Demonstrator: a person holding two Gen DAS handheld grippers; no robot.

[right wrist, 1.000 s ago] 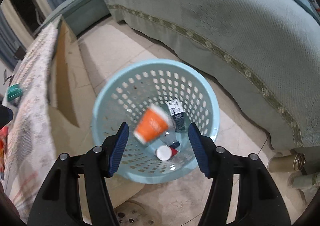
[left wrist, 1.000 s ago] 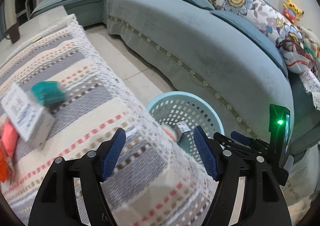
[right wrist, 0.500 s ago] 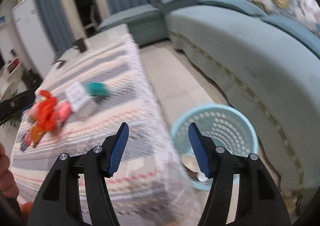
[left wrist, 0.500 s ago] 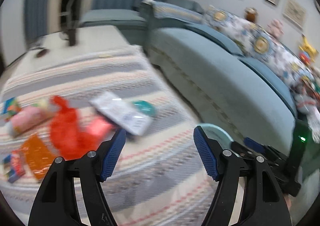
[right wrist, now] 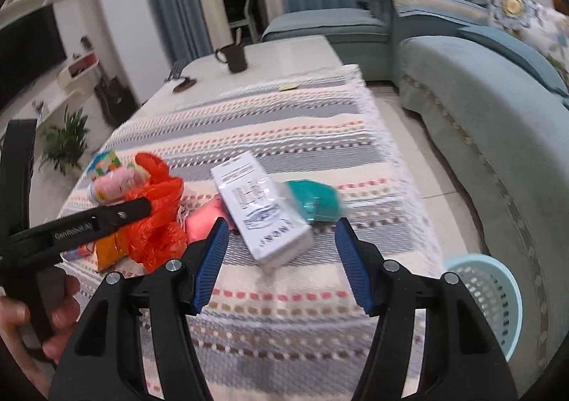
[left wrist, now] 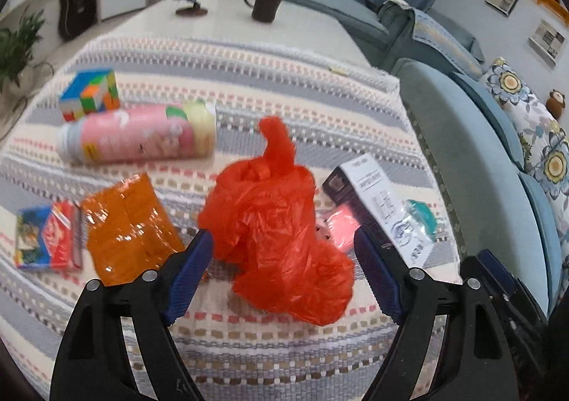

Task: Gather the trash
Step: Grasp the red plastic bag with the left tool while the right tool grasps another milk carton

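Observation:
A crumpled red plastic bag (left wrist: 277,223) lies on the striped tablecloth (left wrist: 249,340). My left gripper (left wrist: 284,273) is open, its blue pads on either side of the bag's near end. A white box (right wrist: 263,212) lies ahead of my open right gripper (right wrist: 281,262), with a teal object (right wrist: 316,202) and a pink wrapper (right wrist: 202,223) beside it. An orange wrapper (left wrist: 128,226), a pink bottle (left wrist: 138,134) and a red-blue pack (left wrist: 49,241) lie to the left. The light-blue trash basket (right wrist: 487,298) stands on the floor at the table's right.
A colourful cube (left wrist: 90,93) sits at the far left of the cloth. A dark mug (right wrist: 234,56) stands on the bare far table end. A teal sofa (right wrist: 498,116) runs along the right, with tiled floor between it and the table.
Both grippers swung from above the basket back over the table. The orange cup dropped into the basket a second ago. The left gripper now straddles the red bag; the right faces the white box.

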